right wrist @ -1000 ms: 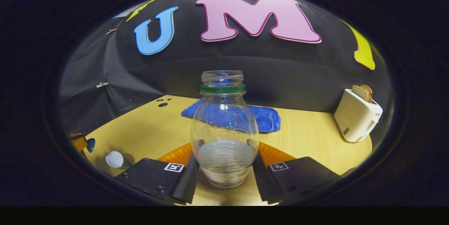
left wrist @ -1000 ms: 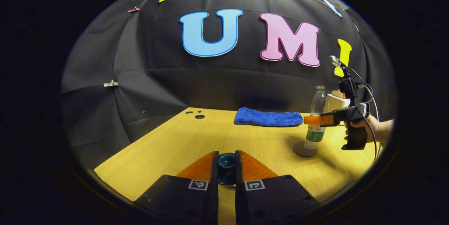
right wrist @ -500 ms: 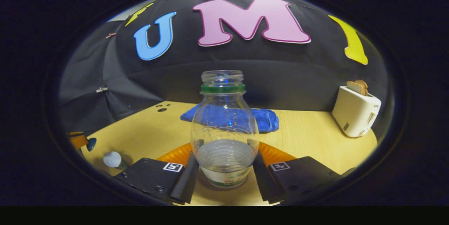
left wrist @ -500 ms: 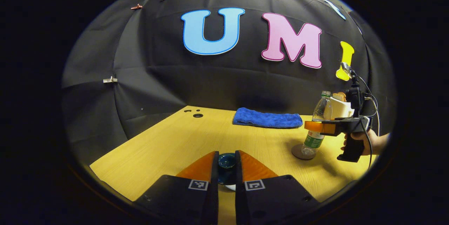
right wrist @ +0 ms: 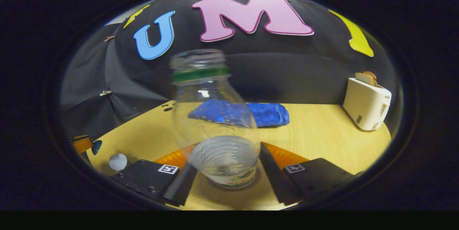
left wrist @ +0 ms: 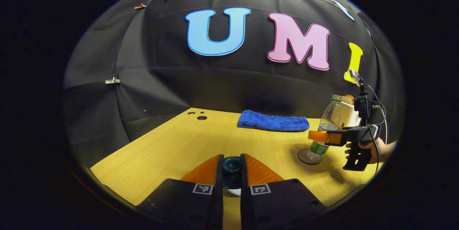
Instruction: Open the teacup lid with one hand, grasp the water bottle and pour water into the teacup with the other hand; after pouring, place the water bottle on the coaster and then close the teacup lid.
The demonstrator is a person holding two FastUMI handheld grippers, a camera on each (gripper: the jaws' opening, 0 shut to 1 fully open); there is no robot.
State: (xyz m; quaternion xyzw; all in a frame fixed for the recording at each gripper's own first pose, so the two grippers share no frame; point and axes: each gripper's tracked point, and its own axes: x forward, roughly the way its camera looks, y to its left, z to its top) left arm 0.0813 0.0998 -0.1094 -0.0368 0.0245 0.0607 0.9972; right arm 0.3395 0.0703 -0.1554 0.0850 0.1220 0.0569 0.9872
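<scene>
In the left gripper view my left gripper [left wrist: 232, 162] is shut on the dark blue knob of the teacup lid [left wrist: 232, 167]. A sliver of the white teacup [left wrist: 233, 191] shows just below it. At the far right of that view the clear water bottle [left wrist: 328, 122] stands on the round brown coaster [left wrist: 304, 158], with the hand-held right gripper [left wrist: 319, 136] around it. In the right gripper view the bottle [right wrist: 218, 129], uncapped and about a third full, leans left between the spread fingers of my right gripper [right wrist: 227, 160]. The white teacup [right wrist: 117, 162] sits at the lower left of that view.
A folded blue towel [left wrist: 273, 121] lies at the back of the wooden table [left wrist: 172, 144]. A white toaster [right wrist: 366, 104] holding bread stands at the back right. A hand [left wrist: 374, 149] holds the right gripper's handle. Small holes [left wrist: 201, 117] mark the table's far left.
My right gripper's fingers have spread apart and the bottle, upright between them before, now leans left and looks blurred. The left gripper has sunk slightly with the lid.
</scene>
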